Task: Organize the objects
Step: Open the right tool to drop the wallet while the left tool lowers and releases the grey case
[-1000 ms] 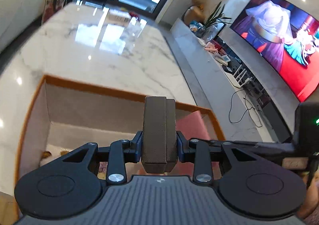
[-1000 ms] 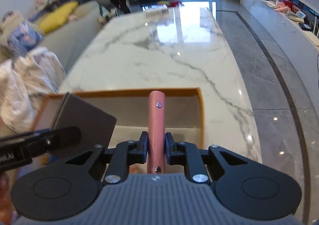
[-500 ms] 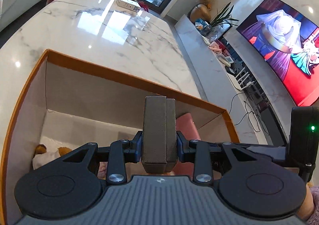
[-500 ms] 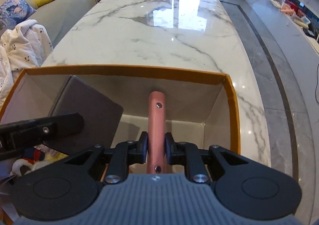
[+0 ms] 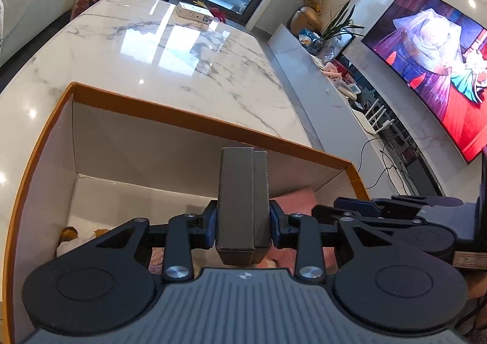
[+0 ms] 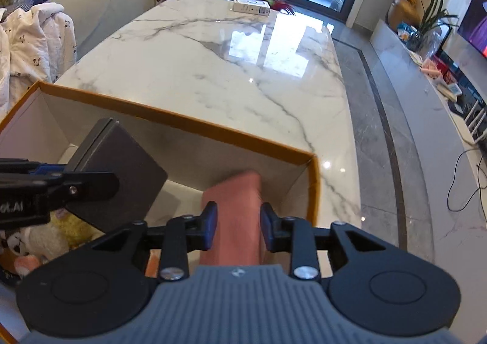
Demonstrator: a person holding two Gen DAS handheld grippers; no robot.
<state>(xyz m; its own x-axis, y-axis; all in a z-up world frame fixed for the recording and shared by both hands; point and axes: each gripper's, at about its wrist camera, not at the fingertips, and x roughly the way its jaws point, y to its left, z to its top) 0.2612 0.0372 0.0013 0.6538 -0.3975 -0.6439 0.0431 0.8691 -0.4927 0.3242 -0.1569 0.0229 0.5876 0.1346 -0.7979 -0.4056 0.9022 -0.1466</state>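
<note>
Since the earlier frames the pink case (image 6: 232,216) has been turned from edge-on to broad-side between the jaws of the right gripper (image 6: 238,226), and both views have been brought lower over the orange-rimmed box (image 6: 188,128). The right jaws are opening: a thin gap is seen at each pad, and the pink case, blurred here, seems no longer pressed, though it lies between them with its long axis running straight ahead from the jaws toward the box's far wall.

The left gripper (image 5: 242,226) is held narrow and clamped on the dark grey case (image 5: 242,204), which stands upright between the jaws, long axis pointing forward and slightly up, above the box's open floor. Below and to the left of these jaws soft toys (image 6: 45,237) are seen on the box bottom.

The pink case is judged to be on its way down into the box's right corner, directly under the right jaws. The coming move for the grey case depends on the free floor ahead of and below the left jaws, which is nearer the left hand.
</note>
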